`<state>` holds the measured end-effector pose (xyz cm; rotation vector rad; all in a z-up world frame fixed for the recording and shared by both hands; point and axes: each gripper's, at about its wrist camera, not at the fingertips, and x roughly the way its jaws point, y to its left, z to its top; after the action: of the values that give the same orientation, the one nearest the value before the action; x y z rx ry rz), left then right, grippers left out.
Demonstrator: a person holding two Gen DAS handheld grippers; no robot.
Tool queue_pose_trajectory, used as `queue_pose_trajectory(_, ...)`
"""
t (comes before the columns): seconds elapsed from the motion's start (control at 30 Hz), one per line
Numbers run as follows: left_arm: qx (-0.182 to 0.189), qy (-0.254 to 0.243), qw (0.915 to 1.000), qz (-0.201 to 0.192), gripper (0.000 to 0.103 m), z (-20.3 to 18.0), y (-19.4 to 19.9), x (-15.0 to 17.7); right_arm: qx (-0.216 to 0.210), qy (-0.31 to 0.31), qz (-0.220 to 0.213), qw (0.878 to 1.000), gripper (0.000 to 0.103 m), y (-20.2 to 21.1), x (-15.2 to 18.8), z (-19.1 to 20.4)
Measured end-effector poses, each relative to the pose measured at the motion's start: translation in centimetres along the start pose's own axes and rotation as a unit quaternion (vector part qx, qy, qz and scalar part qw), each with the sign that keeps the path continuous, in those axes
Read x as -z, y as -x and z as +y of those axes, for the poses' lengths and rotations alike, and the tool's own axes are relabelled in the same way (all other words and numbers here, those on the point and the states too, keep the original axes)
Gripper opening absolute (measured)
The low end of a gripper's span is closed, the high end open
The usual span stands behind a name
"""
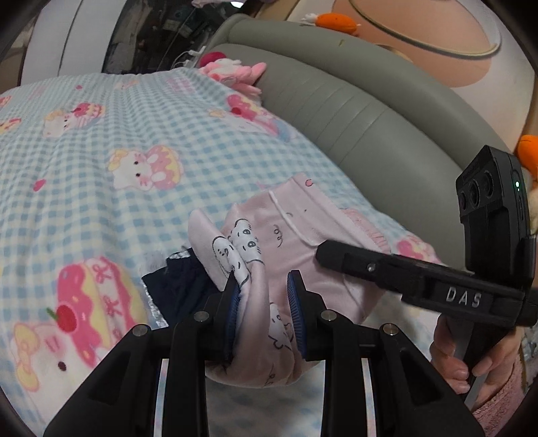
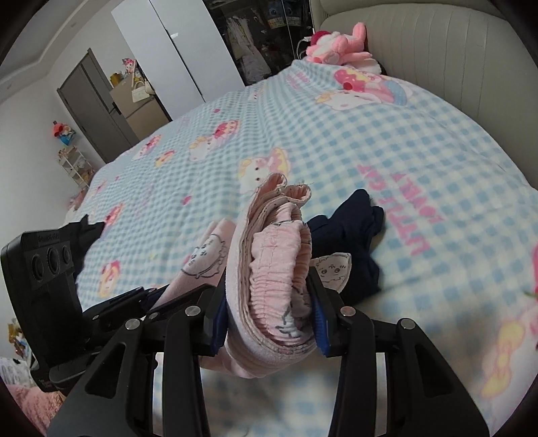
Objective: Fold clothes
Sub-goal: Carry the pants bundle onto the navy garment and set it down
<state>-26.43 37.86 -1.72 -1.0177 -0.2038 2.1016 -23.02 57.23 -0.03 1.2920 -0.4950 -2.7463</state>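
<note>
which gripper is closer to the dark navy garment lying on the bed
Hard to separate. The left gripper holds the pink pajama pants with the navy garment just left of its fingers; the right gripper has it just right.

You're in a home bedroom: bed (image 2: 420,141) under a blue-checked cartoon blanket (image 2: 336,134), padded headboard (image 2: 437,43) at the far right, pink plush toy (image 2: 339,47) against it. Far left you've got white wardrobe doors (image 2: 175,50), a grey door (image 2: 90,107) and a small white shelf (image 2: 75,166) of toys. Orange plush (image 1: 336,21) beyond the headboard.
</note>
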Motion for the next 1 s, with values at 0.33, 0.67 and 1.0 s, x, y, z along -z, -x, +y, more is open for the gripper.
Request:
queue_pose_trajectory(0.33, -0.04, 0.059, 0.9968, 0.037, 0.028, 4.5, -2.8, 4.3, 0.047, -0.01, 0.027, 0.998, 0.041, -5.8, 1.0, -1.9)
queue_pose_trajectory(0.67, -0.078, 0.037, 0.9909, 0.103, 0.03, 5.3, -5.7, 3.0, 0.093, 0.044, -0.049, 0.994, 0.043, -1.0, -0.2, 2.0)
queue_pose_trajectory(1.0, -0.125, -0.022, 0.9916, -0.027, 0.032, 2.7, 0.1, 2.4, 0.094, 0.047, -0.124, 0.987, 0.042, 1.6, 0.5, 3.0)
